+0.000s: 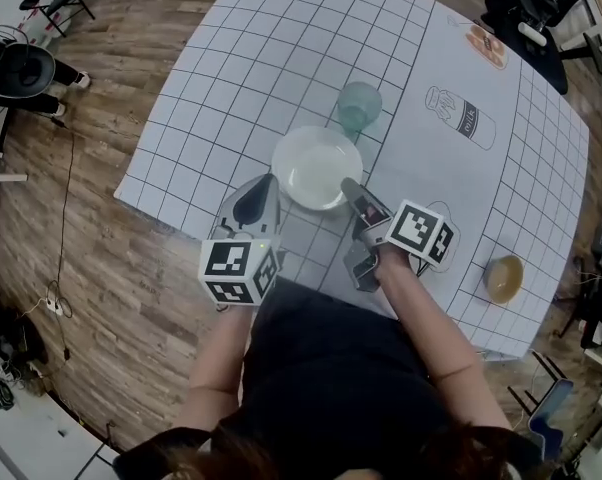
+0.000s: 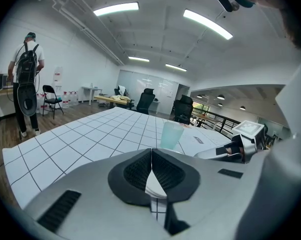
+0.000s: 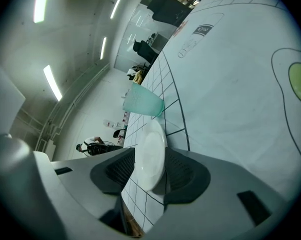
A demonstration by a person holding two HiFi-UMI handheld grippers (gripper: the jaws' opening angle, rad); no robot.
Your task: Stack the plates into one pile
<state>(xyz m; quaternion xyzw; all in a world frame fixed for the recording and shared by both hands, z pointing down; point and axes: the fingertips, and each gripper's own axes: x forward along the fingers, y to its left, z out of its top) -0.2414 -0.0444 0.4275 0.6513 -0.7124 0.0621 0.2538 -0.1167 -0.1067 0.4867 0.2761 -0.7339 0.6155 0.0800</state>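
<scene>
As only their own views show, right gripper [image 3: 150,171] stands parted around the plate [image 3: 153,139], left gripper [image 2: 152,168] closed.

Open-plan office: swivel chairs [image 2: 148,100], desks [image 2: 110,99], ceiling strip lights [image 2: 116,8].

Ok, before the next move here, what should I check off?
1. Jaws of the right gripper apart, pads off the rim of the plate: ok.
2. The plate lying flat on the mat: ok.
3. Jaws of the left gripper together, at the plate's left edge: ok.
4. The green cup upright, clear of both grippers: ok.
5. Pile complete: cannot tell. How many plates lie there is unreadable; no other plate is in view, only a small bowl near the mat's edge.
</scene>
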